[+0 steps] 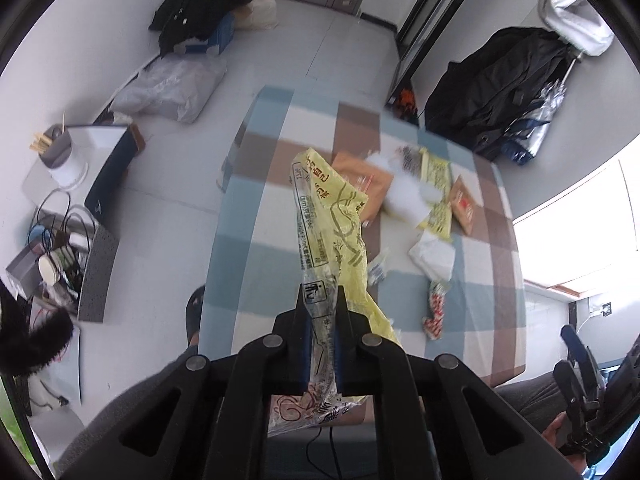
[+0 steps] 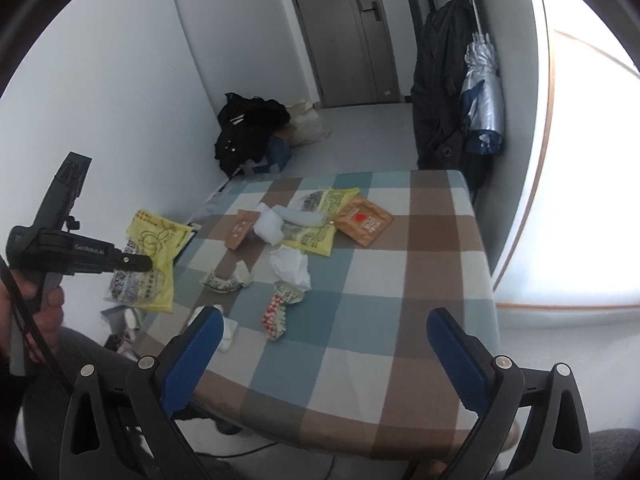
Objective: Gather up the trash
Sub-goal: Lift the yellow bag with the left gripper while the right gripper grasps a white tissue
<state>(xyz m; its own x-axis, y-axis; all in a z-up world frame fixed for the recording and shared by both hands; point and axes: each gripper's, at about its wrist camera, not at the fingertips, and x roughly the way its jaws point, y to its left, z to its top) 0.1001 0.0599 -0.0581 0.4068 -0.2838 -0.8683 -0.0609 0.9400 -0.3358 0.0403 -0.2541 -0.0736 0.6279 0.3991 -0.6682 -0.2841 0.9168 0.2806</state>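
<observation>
Trash sits mostly ahead of the two grippers on a checked blue, brown and white tablecloth (image 2: 400, 308). At the far left, the left gripper (image 1: 320, 300) is clamped on a crinkled yellow and clear plastic wrapper (image 1: 332, 216), which hangs off the table's left edge in the right wrist view. Right of it lie a red-and-white snack wrapper (image 2: 278, 314), crumpled white tissue (image 2: 292, 266) and an orange sachet (image 2: 362, 220). Nearest the camera, the right gripper (image 2: 324, 356) has its blue-padded jaws wide apart, with nothing between them.
</observation>
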